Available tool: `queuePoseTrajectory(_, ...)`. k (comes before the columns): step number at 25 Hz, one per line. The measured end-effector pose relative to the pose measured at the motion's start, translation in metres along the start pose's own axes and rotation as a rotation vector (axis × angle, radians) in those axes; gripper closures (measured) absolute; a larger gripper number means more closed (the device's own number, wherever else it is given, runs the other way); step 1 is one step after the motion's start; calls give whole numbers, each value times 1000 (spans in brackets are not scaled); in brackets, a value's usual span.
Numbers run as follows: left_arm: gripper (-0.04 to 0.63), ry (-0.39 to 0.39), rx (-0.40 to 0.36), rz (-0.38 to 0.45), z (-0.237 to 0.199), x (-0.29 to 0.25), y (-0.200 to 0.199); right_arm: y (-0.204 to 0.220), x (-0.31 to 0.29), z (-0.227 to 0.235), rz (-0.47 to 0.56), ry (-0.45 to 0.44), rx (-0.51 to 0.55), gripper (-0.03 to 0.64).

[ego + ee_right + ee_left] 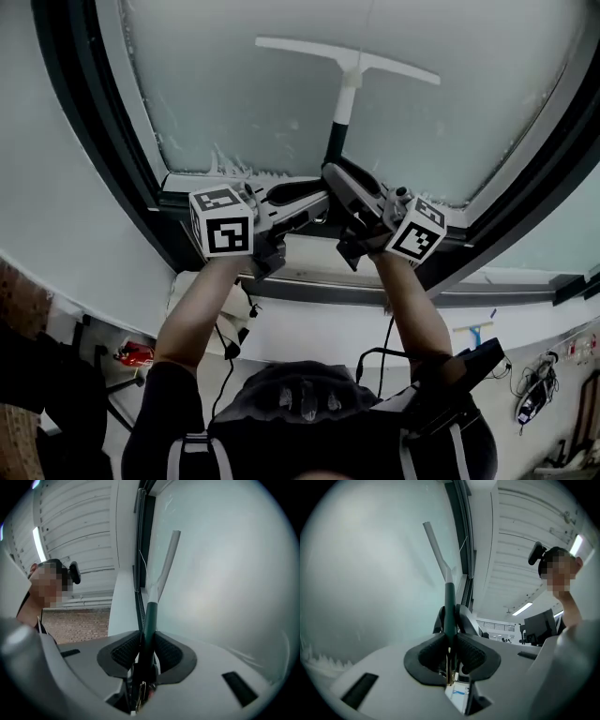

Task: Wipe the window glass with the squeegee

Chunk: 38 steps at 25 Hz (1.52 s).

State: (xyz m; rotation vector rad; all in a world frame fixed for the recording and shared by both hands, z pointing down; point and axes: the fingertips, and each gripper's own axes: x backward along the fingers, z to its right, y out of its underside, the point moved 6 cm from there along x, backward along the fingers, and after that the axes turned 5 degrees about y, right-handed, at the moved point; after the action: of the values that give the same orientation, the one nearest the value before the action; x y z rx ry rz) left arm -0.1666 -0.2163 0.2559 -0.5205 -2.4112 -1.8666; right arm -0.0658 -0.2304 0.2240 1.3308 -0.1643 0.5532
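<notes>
The squeegee has a white blade (347,58) lying flat against the hazy window glass (234,94) and a dark green handle (335,142) running down toward me. Both grippers are shut on that handle, the left gripper (317,200) from the left, the right gripper (336,178) just above it from the right. The left gripper view has the handle (449,604) clamped between the black pads of the left gripper (450,643), with the blade (435,548) leaning on the glass. In the right gripper view, the right gripper (146,649) pinches the handle (150,618) below the blade (169,552).
A dark window frame (103,141) surrounds the pane, with a pale sill (309,258) under the grippers. White residue (225,164) lines the glass's lower edge. Far below on the floor lie a red object (136,353), cables (539,389) and a blue-handled tool (473,330).
</notes>
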Motion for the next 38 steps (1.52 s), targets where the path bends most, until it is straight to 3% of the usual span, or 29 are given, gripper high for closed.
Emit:
queuePoseTrajectory(9, 511, 17, -130, 47, -11, -11, -51, -46, -35, 3, -32, -37, 144, 517)
queuePoseTrajectory(19, 511, 5, -176, 65, -24, -32, -111, -99, -67, 19, 0, -63, 133, 518)
queuePoseTrajectory(38, 509, -19, -116, 87, -29, -36, -110, -98, -66, 26, 23, 8, 19, 522)
